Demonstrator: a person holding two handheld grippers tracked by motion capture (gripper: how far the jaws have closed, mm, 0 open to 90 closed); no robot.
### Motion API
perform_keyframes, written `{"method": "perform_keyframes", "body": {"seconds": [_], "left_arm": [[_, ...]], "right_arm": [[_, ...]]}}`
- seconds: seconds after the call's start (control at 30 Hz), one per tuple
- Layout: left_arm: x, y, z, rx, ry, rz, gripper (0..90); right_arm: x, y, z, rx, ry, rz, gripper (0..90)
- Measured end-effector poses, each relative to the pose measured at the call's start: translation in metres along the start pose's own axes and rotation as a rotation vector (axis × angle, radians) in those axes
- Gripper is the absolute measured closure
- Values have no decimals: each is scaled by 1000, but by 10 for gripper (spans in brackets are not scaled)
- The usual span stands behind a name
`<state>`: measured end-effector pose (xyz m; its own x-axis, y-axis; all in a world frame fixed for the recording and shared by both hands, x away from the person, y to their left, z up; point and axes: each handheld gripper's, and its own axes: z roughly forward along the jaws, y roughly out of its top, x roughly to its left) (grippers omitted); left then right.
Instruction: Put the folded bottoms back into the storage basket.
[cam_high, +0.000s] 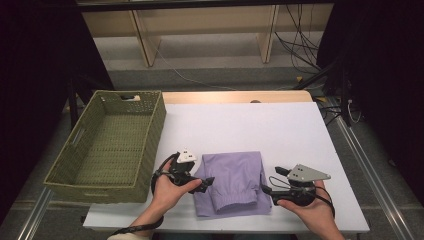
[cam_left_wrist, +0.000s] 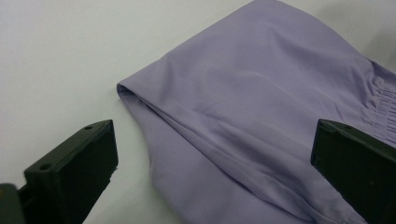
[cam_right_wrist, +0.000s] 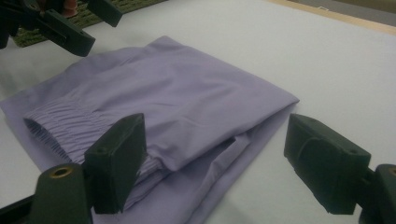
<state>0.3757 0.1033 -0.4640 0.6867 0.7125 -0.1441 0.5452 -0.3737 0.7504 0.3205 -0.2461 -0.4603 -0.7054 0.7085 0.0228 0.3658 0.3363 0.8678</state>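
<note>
Gripping the folded purple garment (cam_high: 232, 182) at lower centre works best if both gaping, empty grippers, left gripper (cam_high: 206, 182) and right gripper (cam_high: 266, 189), pinch every layer together.

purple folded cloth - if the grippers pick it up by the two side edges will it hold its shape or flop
The purple folded cloth would probably sag and unfold: it is thin, layered fabric with soft creases. It looks light for its size. The gathered elastic band may give firmer grip than the smooth surface, which could slide on the white table.
</note>
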Motion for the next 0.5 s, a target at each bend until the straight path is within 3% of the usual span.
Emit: {"method": "perform_keyframes", "body": {"seconds": [0.5], "left_arm": [[-2, 0, -3, -6, -1, 7, 12]], "right_arm": [[3, 1, -1, 10, -23, -21, 212]]}}
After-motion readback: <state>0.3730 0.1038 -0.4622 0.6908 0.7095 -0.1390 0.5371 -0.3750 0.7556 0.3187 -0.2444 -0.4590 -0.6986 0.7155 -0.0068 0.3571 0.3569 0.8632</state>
